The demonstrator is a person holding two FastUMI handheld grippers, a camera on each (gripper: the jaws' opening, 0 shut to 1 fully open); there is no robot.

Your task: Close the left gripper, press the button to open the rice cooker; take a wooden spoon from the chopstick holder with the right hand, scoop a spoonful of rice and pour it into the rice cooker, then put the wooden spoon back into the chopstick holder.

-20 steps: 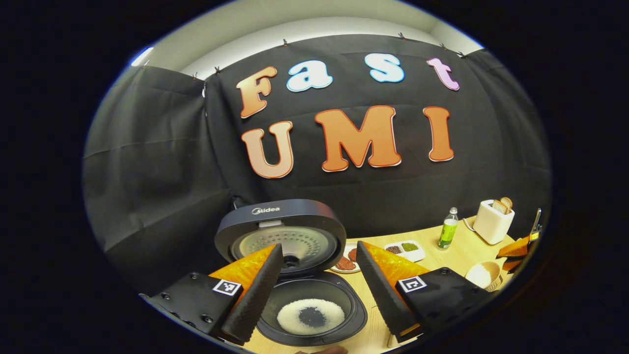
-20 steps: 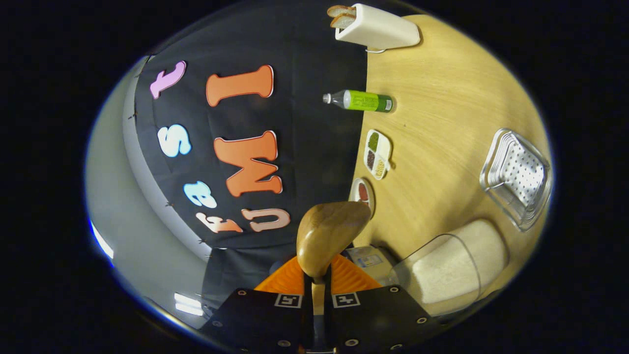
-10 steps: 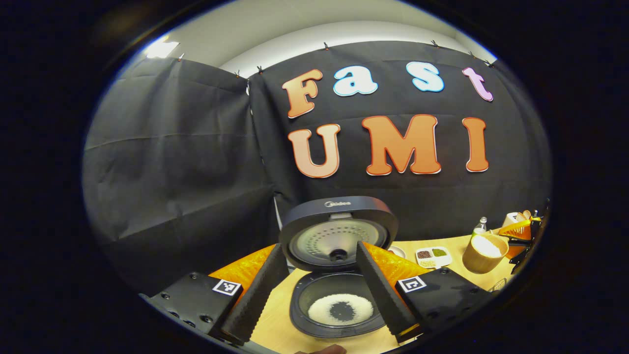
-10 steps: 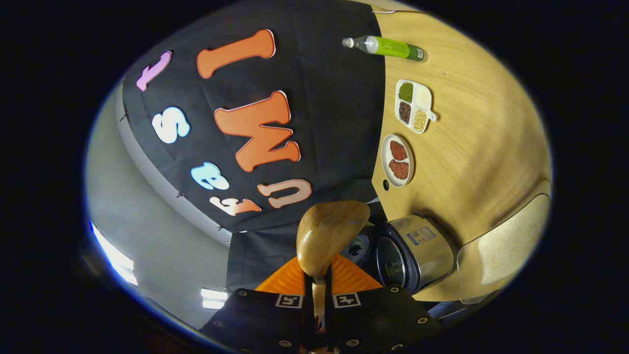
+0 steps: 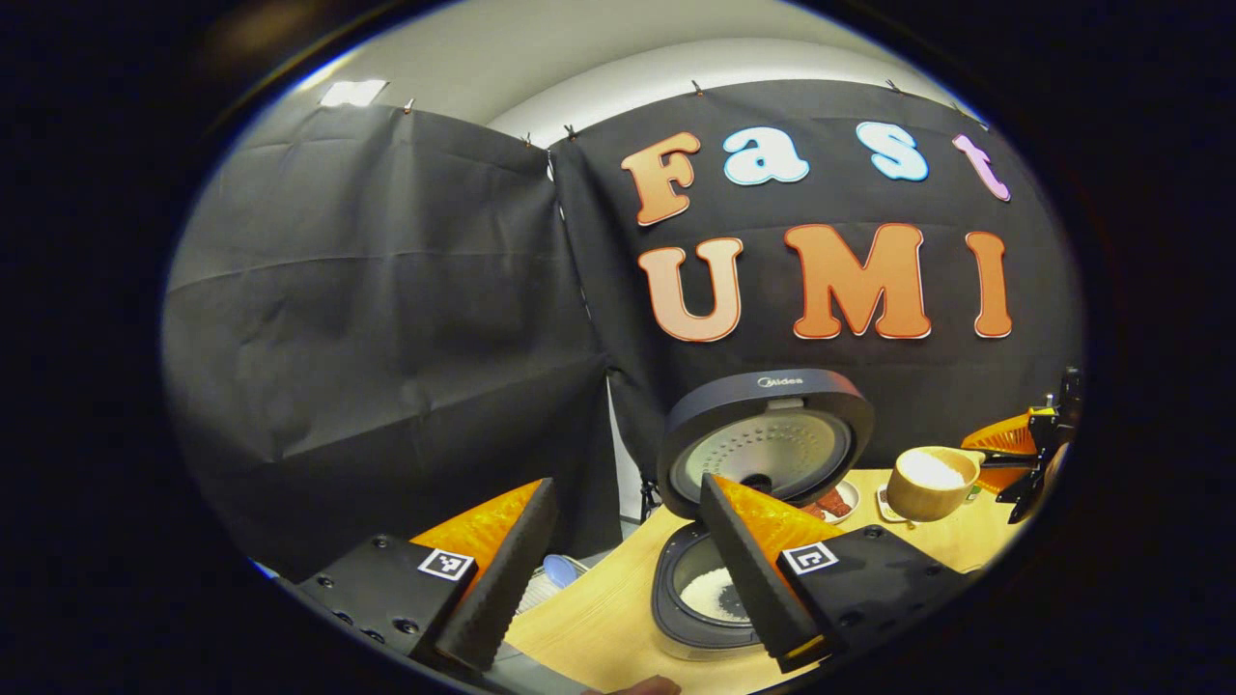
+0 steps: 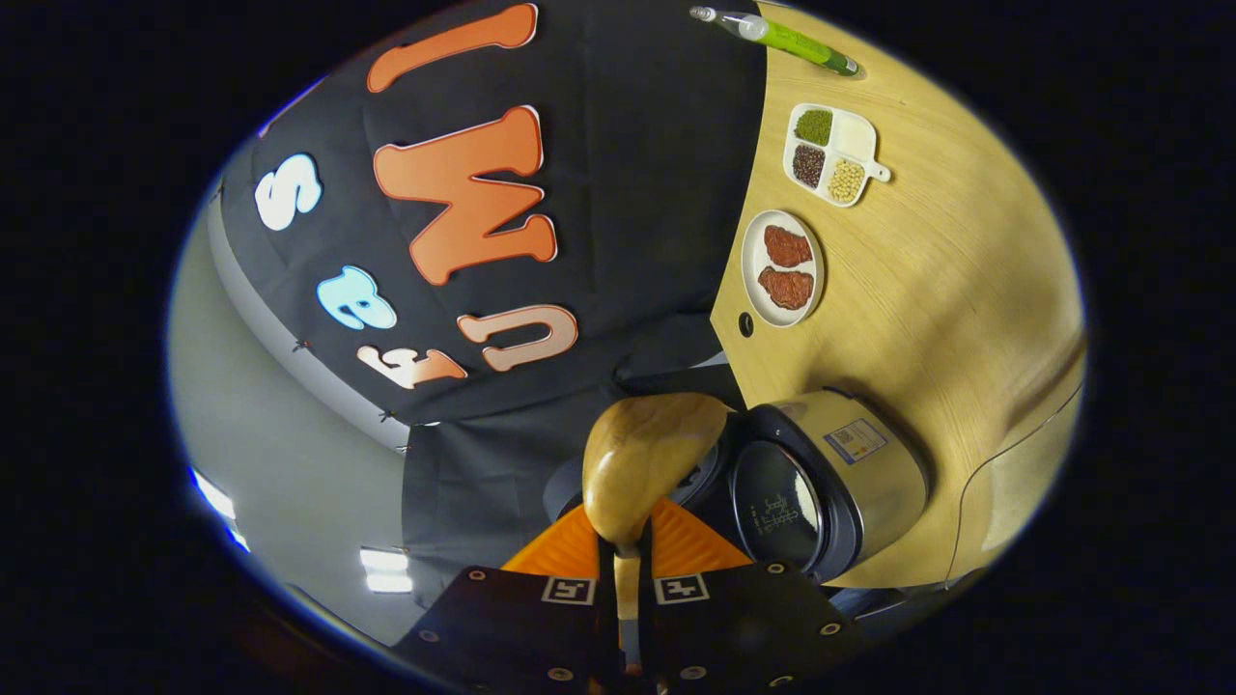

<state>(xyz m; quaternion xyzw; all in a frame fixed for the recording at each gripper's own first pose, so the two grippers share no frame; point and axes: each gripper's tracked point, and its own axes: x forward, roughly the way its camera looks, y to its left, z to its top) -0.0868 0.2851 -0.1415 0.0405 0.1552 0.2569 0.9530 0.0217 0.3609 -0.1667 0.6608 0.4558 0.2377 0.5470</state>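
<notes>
While the rice cooker (image 5: 748,521) stands open near the table's (image 5: 599,627) left edge, lid raised and a ring of rice already in its inner pot, the step in hand appears to be carrying a scooped spoonful across to it. In the right gripper view the right gripper (image 6: 628,565) is pressed tight on the neck of the wooden spoon (image 6: 645,458), whose bowl rises just ahead of the fingers, rolled well onto its side beside the cooker's body. In the left gripper view that spoon shows as a rounded wooden bowl heaped with white rice, held to the right of the raised lid. The left gripper (image 5: 618,569) is spread wide and holds nothing, hovering in front of the cooker. The next move likely calls for bringing the spoon bowl over the pot's mouth and tipping it so the rice falls inside, clear of the rim, before returning the spoon to the chopstick holder.
</notes>
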